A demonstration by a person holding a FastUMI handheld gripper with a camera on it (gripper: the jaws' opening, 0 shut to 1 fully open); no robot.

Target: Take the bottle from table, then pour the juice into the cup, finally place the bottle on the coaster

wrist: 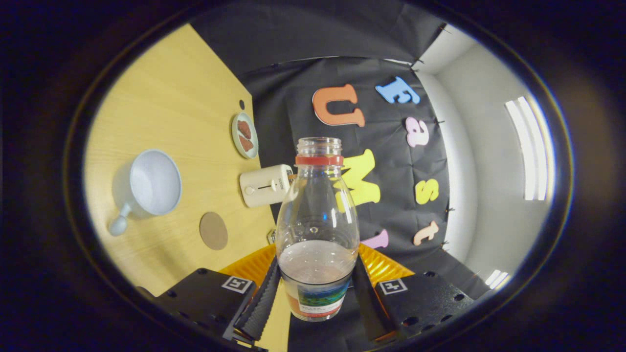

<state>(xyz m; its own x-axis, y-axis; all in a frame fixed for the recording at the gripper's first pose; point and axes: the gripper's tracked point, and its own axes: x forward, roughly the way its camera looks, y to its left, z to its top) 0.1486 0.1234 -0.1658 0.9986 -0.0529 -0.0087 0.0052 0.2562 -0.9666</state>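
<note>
My gripper (315, 293) is shut on a clear plastic bottle (317, 215), both fingers pressing its labelled lower part. The bottle has a red neck ring, no cap, and a pale liquid filling roughly its lower third. It is lifted off the wooden table (176, 98), and the whole view is rolled sideways. A pale blue cup (152, 183) with a handle stands on the table off to the left of the fingers, its mouth facing me and its inside bare. A round brown coaster (213, 231) lies on the table between the cup and the bottle.
A cream toaster (266, 186) stands near the table's far edge, just behind the bottle. A small plate (244, 135) holding reddish-brown pieces lies beyond it. The black cloth wall hangs behind the table, with a white wall and a ceiling light (530, 146) to the right.
</note>
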